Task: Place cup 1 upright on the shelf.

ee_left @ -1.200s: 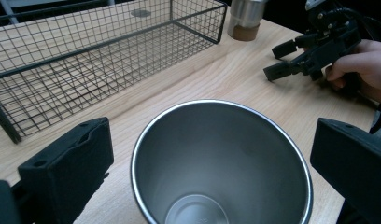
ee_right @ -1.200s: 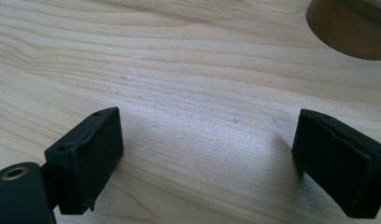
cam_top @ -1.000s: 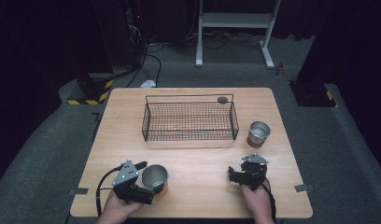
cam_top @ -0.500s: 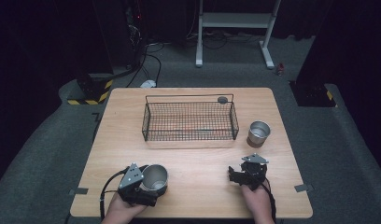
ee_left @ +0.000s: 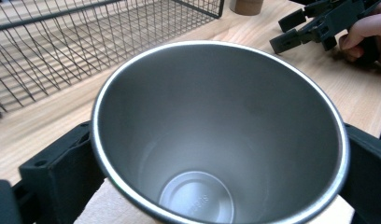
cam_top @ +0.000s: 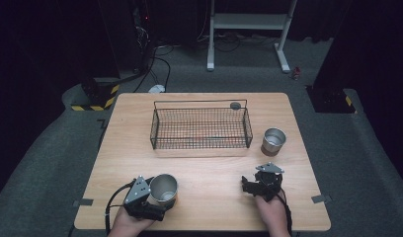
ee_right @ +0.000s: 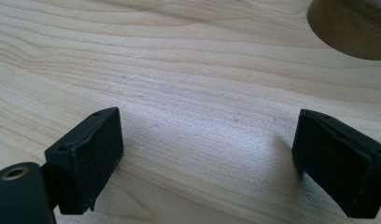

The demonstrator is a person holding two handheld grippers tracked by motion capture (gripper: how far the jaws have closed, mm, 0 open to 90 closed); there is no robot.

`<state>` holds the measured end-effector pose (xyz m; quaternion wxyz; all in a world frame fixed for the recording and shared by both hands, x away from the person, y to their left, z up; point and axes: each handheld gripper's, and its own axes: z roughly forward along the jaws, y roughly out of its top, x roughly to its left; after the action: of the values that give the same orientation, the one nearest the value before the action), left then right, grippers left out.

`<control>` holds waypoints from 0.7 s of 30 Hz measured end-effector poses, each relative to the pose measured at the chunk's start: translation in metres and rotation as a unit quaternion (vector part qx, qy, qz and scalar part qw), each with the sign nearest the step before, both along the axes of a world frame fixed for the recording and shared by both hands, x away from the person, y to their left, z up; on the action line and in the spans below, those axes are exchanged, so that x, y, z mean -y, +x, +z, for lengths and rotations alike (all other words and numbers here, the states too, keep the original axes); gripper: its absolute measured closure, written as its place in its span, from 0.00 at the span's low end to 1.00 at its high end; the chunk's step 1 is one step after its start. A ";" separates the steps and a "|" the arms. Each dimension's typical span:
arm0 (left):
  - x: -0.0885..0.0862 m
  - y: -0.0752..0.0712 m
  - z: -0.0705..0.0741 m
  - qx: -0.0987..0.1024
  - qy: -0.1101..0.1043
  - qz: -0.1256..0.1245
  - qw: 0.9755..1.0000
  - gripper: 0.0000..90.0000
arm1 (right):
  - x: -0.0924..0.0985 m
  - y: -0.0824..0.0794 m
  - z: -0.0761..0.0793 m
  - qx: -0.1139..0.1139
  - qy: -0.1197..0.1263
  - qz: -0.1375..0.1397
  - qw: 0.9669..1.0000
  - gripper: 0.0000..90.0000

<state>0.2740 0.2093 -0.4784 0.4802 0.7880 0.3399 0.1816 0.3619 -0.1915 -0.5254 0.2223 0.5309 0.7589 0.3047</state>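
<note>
Left tool jaws flank the steel cup, seemingly touching it

Dark room, grey carpet floor, white stand beyond.

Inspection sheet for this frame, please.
Surface: light wooden table, otherwise bare.
Job's things: shiny steel cup between the left tongs; black wire basket, empty.
Clutter: second steel cup with brown base right of the basket; small dark disc on its rim.
Grippers: left tongs' jaws have just been closing, pads against the cup; right tongs open, low over the table.
Cables: black cable loops from left tongs; floor cables.
Surroundings: grey carpet, white stand.
</note>
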 end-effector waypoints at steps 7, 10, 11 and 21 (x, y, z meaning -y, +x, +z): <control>-0.001 -0.002 0.000 0.014 -0.008 -0.001 1.000 0.12 | 0.000 0.000 0.000 0.002 -0.001 0.001 1.000 0.10; 0.000 -0.002 0.000 0.016 -0.008 0.002 1.000 0.12 | 0.000 0.000 0.000 0.001 0.000 0.000 1.000 0.10; 0.000 -0.002 0.000 0.016 -0.008 0.002 1.000 0.12 | 0.000 0.000 0.000 0.001 0.000 0.000 1.000 0.10; -0.002 -0.001 -0.002 0.025 -0.007 0.007 1.000 0.15 | 0.000 0.000 0.000 0.002 -0.001 0.001 1.000 0.10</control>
<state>0.2726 0.2110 -0.4799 0.4924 0.7778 0.3342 0.2019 0.3620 -0.1916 -0.5255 0.2237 0.5291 0.7595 0.3052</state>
